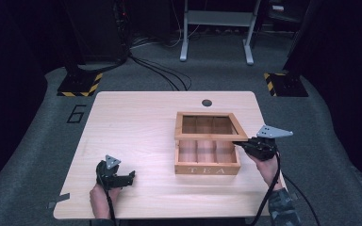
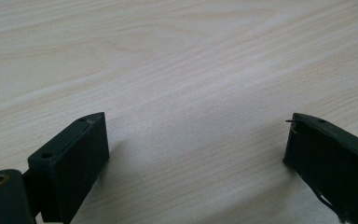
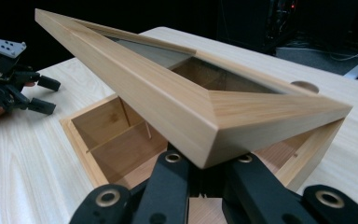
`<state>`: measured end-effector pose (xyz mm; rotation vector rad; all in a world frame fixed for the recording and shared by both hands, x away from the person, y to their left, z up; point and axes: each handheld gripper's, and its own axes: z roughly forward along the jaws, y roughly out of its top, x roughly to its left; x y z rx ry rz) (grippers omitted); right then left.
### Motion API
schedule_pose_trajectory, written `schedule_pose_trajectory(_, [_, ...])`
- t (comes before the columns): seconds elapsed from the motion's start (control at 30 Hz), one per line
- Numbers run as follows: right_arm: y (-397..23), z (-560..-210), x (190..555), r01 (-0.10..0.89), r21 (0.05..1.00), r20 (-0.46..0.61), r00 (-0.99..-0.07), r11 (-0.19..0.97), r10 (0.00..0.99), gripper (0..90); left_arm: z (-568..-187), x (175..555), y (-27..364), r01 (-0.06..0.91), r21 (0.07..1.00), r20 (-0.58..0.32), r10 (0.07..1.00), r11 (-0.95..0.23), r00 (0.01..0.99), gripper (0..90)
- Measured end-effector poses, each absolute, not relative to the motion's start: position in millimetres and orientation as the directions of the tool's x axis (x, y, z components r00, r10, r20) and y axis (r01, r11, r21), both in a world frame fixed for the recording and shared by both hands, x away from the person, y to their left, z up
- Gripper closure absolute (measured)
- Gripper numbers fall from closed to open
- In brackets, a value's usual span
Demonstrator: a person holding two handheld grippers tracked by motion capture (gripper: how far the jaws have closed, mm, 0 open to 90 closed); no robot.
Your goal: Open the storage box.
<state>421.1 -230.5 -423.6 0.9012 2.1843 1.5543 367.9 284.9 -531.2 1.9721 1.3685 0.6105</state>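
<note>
High view: tea box (image 1: 207,162) sits right of centre on the worktop (image 1: 136,122), "TEA" on its front wall facing the bottom edge of the frame. Lid (image 1: 210,126) is raised, half open, with a window pane in its frame. Right tool (image 1: 245,143) at the box's right front corner, clamped on the lid's corner; hand and camo sleeve come in from lower right. Left tool (image 1: 131,178) rests in the lower left of the frame, well apart from the box, with nothing in it. Left gripper view: both jaws low in the frame, far apart, bare woodgrain worktop between them, so it's spread wide and empty. Right gripper view: lid corner (image 3: 223,126) sits dead centre just above the jaws, which are pinched narrow on its edge. Lid is tilted up toward the upper left; box compartments with thin dividers (image 3: 116,135) are visible beneath, centre left. Left tool (image 3: 44,95) also shows at the left edge, jaws apart.
</note>
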Motion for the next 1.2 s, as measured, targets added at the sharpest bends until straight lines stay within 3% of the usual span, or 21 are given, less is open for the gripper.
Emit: schedule_pose_trajectory(1.2, [-234,-480,402,0.412,0.882,0.160,-0.717,0.228,0.678,89.8,-531,368,285,0.635,0.734,0.008,0.939,-0.240,0.345,5.9])
